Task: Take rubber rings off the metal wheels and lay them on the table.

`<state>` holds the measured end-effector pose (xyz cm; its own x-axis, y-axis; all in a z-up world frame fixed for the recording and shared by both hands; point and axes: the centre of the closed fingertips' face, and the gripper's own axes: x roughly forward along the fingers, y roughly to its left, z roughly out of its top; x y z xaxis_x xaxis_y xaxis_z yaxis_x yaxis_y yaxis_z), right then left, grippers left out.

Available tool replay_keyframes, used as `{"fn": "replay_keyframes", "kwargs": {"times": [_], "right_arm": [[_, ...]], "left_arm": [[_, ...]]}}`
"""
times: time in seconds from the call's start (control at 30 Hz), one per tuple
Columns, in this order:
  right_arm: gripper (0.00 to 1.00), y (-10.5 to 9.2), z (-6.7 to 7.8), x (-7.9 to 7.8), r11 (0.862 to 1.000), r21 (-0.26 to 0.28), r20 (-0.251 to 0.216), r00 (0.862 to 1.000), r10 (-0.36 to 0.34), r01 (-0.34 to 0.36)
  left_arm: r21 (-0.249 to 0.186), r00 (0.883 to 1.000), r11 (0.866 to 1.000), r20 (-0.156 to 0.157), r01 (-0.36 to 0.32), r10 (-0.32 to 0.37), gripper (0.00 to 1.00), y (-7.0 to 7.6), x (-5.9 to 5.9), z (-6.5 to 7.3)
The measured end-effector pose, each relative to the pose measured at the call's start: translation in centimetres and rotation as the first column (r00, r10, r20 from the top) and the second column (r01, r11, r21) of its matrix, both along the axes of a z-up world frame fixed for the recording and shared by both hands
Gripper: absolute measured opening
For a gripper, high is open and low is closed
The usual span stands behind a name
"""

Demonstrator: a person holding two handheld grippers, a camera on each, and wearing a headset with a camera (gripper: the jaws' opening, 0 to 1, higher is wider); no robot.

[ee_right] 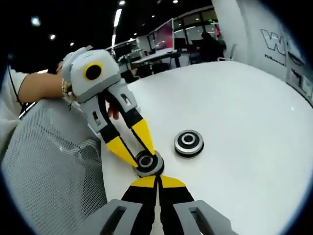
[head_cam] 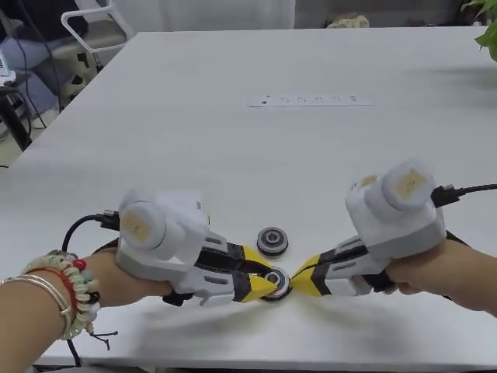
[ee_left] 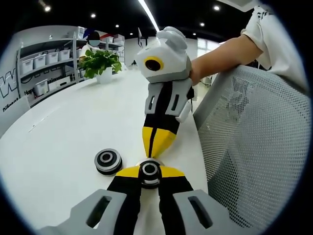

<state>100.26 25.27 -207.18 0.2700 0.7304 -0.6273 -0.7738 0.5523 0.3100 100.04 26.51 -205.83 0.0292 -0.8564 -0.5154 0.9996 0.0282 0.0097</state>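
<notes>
A small metal wheel point(head_cam: 278, 283) with a black rubber ring sits just above the white table point(head_cam: 233, 148), near its front edge. My left gripper point(head_cam: 273, 281) is shut on this wheel point(ee_left: 149, 172) across its sides. My right gripper point(head_cam: 294, 280) comes from the opposite side. Its yellow tips are shut together at the wheel's black rim point(ee_right: 149, 164), on the ring. The left gripper view has the right gripper point(ee_left: 155, 153) pointing down onto the wheel. A second wheel point(head_cam: 272, 241) with its ring on lies flat on the table just beyond point(ee_left: 108, 161) point(ee_right: 189, 142).
A flush socket strip point(head_cam: 309, 99) is set in the table's middle. A mesh chair back point(ee_left: 254, 147) point(ee_right: 54, 166) stands right at the table's near edge. A potted plant point(ee_left: 100, 61) sits at the far corner, and a white chair point(head_cam: 93, 23) stands beyond the far left.
</notes>
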Motion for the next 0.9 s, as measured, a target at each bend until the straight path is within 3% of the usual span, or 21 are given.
{"fn": "replay_keyframes", "kwargs": {"times": [0.03,0.17,0.27,0.37,0.47,0.57,0.6,0.63,0.9], "right_arm": [[0.00,-0.06,0.20,-0.05,0.999,0.025,-0.035,0.999,-0.028,0.029],[0.00,-0.05,0.15,-0.20,1.000,0.022,-0.017,1.000,-0.013,0.013],[0.00,-0.10,0.29,-0.41,0.998,0.042,-0.075,0.997,-0.034,0.037],[0.00,0.02,0.26,-0.64,0.998,0.052,-0.093,0.995,-0.039,0.044],[0.00,-0.08,0.28,-0.77,0.991,0.081,-0.178,0.980,-0.086,0.102],[0.00,-0.12,0.69,-0.45,0.985,0.119,-0.201,0.974,-0.103,0.129],[0.00,0.17,1.06,-0.59,0.978,0.145,-0.235,0.965,-0.112,0.149],[0.00,0.02,0.86,-0.35,0.982,0.129,-0.210,0.971,-0.111,0.140],[0.00,0.35,1.07,-0.76,0.978,0.138,-0.241,0.963,-0.122,0.158]], "left_arm": [[-0.001,1.000,1.000,0.001,0.000,0.000,0.08,-0.03,0.00,0.00],[-0.006,1.000,1.000,0.004,0.001,-0.001,0.08,-0.13,-0.05,0.01],[-0.011,1.000,1.000,0.002,0.004,-0.004,0.08,-0.19,-0.13,0.01],[-0.012,1.000,1.000,0.006,0.007,-0.007,0.08,-0.29,-0.15,-0.02],[-0.018,1.000,1.000,0.002,0.005,-0.005,0.08,-0.31,-0.16,-0.02],[-0.019,1.000,1.000,0.002,0.003,-0.003,0.08,-0.32,-0.14,0.00],[-0.020,1.000,1.000,0.002,0.002,-0.002,0.08,-0.34,-0.14,0.00],[-0.020,1.000,1.000,0.001,0.002,-0.002,0.08,-0.34,-0.13,0.00],[-0.025,1.000,1.000,0.000,0.001,-0.001,0.08,-0.38,-0.15,-0.02]]}}
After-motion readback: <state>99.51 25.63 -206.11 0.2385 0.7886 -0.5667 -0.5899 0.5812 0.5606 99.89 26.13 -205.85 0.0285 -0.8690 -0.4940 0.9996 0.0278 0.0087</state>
